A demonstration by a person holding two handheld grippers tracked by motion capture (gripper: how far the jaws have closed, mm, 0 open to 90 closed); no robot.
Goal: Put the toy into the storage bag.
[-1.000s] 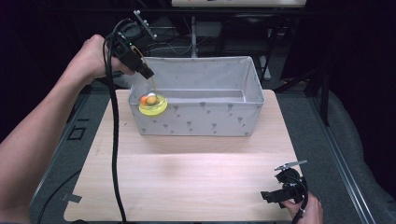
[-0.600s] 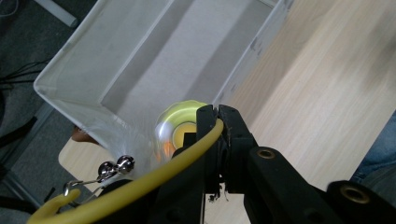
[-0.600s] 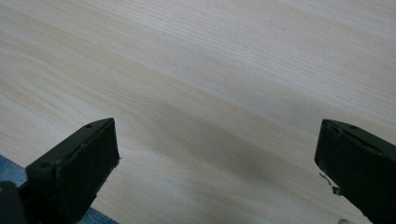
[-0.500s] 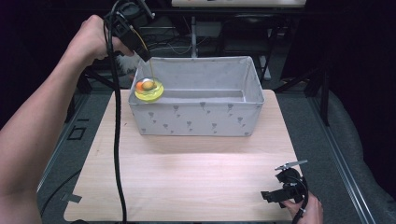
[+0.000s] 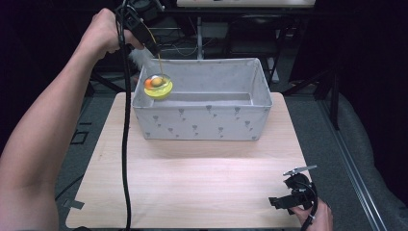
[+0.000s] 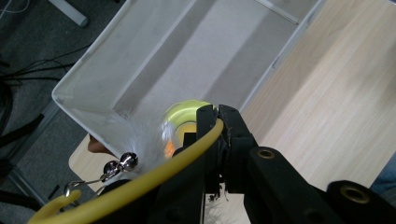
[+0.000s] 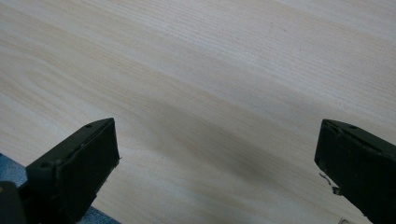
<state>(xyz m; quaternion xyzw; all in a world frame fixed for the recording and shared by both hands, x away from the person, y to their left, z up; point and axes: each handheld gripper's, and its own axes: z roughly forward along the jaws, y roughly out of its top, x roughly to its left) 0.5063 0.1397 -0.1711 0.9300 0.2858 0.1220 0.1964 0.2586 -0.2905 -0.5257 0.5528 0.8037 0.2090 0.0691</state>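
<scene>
High view: wooden table [image 5: 192, 192] bears a grey fabric bin [image 5: 202, 120]. Over its far-left corner, left gripper [image 5: 153, 45], jaws clamped together on a yellow cord [image 6: 154, 175], dangles a yellow feathered toy [image 5: 158, 86]. Near right, right gripper [image 7: 215, 154] rests with jaws apart.

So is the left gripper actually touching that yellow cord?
Touching. In the left gripper view the left gripper has its jaws shut on the yellow cord, which passes between the black pads with no gap showing.

Left gripper [image 5: 156, 50], clamped on the yellow cord [image 5: 159, 65], now sits higher and farther back than before. The yellow toy [image 5: 158, 86] hanging from it rises toward the bin's [image 5: 202, 125] back-left corner.
</scene>
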